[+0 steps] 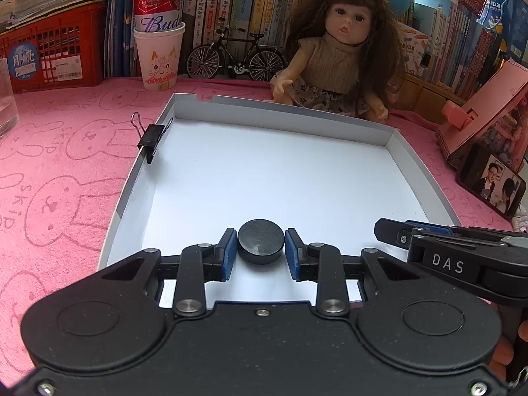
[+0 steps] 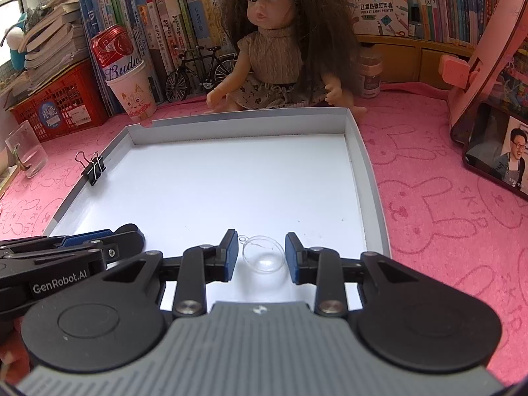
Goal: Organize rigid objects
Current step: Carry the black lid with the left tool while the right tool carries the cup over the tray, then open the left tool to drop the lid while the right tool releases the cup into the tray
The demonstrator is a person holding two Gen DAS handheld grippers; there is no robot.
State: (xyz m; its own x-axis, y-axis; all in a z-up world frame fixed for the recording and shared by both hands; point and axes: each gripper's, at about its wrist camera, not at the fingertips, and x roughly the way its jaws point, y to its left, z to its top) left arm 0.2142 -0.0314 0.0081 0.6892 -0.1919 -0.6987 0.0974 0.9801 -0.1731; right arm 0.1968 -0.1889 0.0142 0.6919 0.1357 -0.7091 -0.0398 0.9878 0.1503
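Observation:
A black round disc sits between the blue pads of my left gripper, which is shut on it just above the near end of a shallow white cardboard tray. In the right wrist view a small clear plastic dome with a tiny loop lies between the blue pads of my right gripper, which is shut on it over the tray's near right part. Each gripper's fingers show at the edge of the other's view. A black binder clip is clamped on the tray's left wall.
A doll sits behind the tray on the pink bunny-print cloth. Further back are a paper cup holding a red can, a model bicycle, a red crate and rows of books. A phone leans on a pink stand at right. A glass stands at left.

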